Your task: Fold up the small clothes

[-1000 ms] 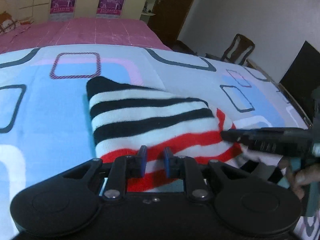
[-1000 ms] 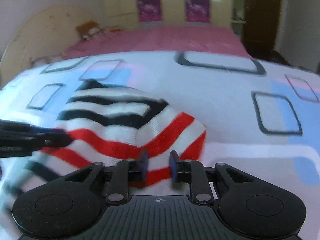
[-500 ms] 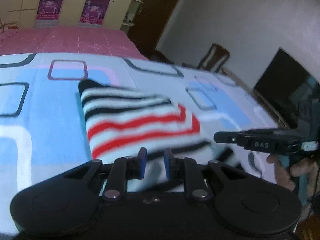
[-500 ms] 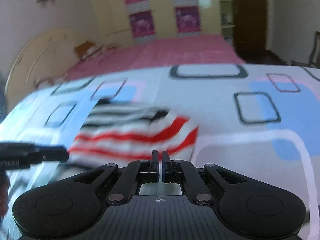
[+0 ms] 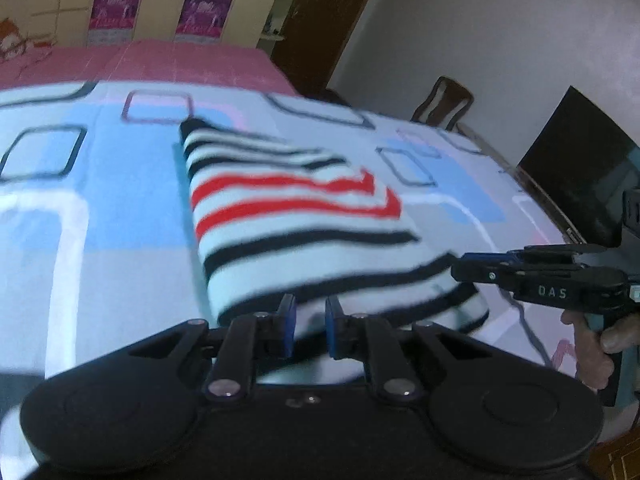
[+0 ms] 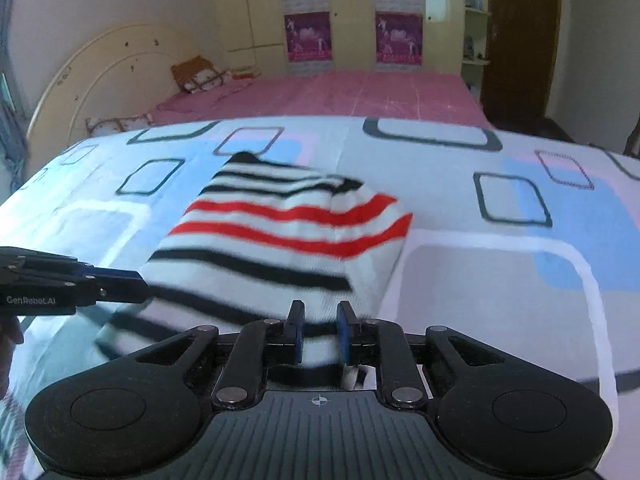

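While blurred, both grippers point(image 5: 308, 322) point(image 6: 320, 330) prob. pinch garment point(image 6: 288, 232).

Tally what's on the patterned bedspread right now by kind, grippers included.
Striped garment: 1
Grippers: 2, the left gripper and the right gripper, each at the garment's near edge
Total: 3

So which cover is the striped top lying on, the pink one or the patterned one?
The patterned cover, pale blue and white with outlined squares, holds the striped top; the plain pink cover lies behind.
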`<move>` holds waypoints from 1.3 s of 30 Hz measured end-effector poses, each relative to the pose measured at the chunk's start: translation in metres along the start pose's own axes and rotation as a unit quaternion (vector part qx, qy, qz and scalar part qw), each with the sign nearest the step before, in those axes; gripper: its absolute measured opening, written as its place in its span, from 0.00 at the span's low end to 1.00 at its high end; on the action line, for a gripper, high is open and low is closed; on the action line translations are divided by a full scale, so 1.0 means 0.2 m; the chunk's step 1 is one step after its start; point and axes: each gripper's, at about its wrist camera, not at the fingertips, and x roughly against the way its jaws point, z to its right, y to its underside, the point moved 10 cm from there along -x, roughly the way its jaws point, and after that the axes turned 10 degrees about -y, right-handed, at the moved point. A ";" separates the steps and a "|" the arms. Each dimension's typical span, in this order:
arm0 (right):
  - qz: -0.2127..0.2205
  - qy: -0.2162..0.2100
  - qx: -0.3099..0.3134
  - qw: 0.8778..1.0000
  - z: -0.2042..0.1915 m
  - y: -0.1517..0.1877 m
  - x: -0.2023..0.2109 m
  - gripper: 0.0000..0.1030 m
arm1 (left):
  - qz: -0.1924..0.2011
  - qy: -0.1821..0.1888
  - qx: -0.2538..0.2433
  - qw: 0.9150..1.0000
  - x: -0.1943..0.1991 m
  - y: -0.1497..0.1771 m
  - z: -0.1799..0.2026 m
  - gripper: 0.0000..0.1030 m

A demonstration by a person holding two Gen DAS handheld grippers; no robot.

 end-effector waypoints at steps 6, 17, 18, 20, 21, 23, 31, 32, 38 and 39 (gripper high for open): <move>-0.038 0.025 -0.024 0.999 0.07 0.20 -0.14 0.18 | -0.019 -0.007 0.023 1.000 -0.08 0.09 -0.05 0.10; 0.011 0.039 -0.071 0.997 0.08 0.12 -0.01 0.22 | 0.010 -0.031 -0.003 0.999 0.03 0.08 -0.07 0.23; 0.027 0.041 -0.068 0.996 0.07 0.09 0.02 0.22 | 0.014 -0.038 -0.001 0.999 0.05 0.08 -0.09 0.31; 0.034 0.043 -0.078 0.995 0.08 0.06 0.03 0.24 | 0.024 -0.040 0.008 0.999 0.06 0.07 -0.13 0.38; 0.038 0.038 -0.088 0.995 0.08 0.04 0.02 0.24 | 0.018 -0.044 0.014 0.999 0.05 0.07 -0.15 0.40; 0.036 0.045 -0.100 0.993 0.11 0.01 -0.02 0.24 | 0.003 -0.040 0.026 0.999 -0.01 0.07 -0.17 0.40; 0.000 0.039 -0.167 0.985 0.25 0.10 -0.17 0.26 | -0.088 0.016 0.062 0.994 -0.19 0.12 -0.12 0.39; -0.001 0.045 -0.160 0.986 0.24 0.10 -0.16 0.27 | -0.088 0.011 0.046 0.995 -0.19 0.11 -0.11 0.39; 0.028 0.108 -0.101 0.989 0.12 -0.02 -0.05 0.31 | -0.052 -0.024 0.029 0.998 -0.08 0.08 -0.15 0.69; 0.036 0.111 -0.092 0.989 0.09 -0.04 -0.03 0.49 | -0.047 -0.028 0.032 0.998 -0.08 0.08 -0.16 0.70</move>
